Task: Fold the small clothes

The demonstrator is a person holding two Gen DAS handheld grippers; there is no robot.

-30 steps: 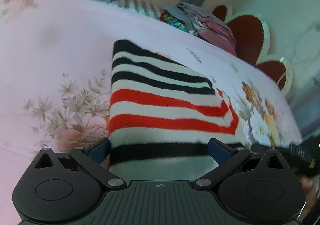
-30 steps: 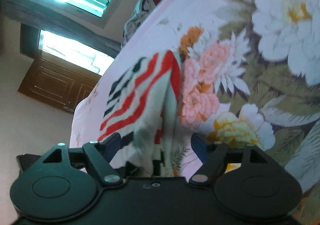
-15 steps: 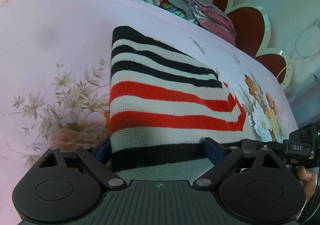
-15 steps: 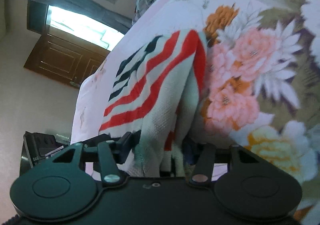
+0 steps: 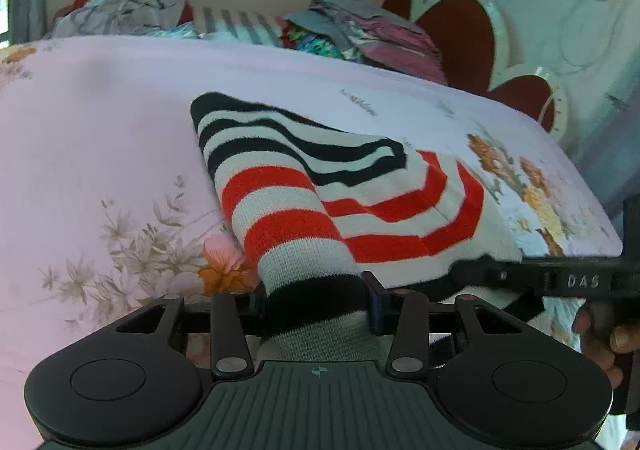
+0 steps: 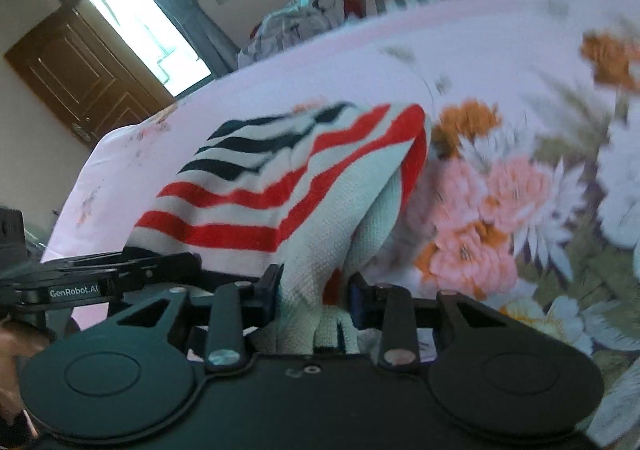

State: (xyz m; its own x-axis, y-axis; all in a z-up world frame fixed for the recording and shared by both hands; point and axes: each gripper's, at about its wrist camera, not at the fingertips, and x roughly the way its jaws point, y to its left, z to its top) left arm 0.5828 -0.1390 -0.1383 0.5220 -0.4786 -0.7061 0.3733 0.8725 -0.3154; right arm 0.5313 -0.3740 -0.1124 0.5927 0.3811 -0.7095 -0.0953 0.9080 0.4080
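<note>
A small knit garment with black, white and red stripes (image 5: 340, 186) lies on the pink floral bedsheet (image 5: 100, 138). My left gripper (image 5: 316, 300) is shut on its near black-striped edge, bunched between the jaws and lifted off the sheet. My right gripper (image 6: 316, 290) is shut on the white near edge of the same garment (image 6: 280, 190), pulled up into a ridge. The right gripper also shows at the right of the left wrist view (image 5: 560, 278), and the left gripper at the left of the right wrist view (image 6: 100, 278).
Piles of other clothes (image 5: 360, 34) and a crumpled heap (image 5: 128, 10) lie along the bed's far edge. A red scalloped headboard (image 5: 472, 42) stands at the far right. A wooden door (image 6: 80, 74) and windows are behind the bed.
Both grippers went from open around the garment's near edge to shut on it. The near edge has been lifted and bunched, and the stripes now ripple.
</note>
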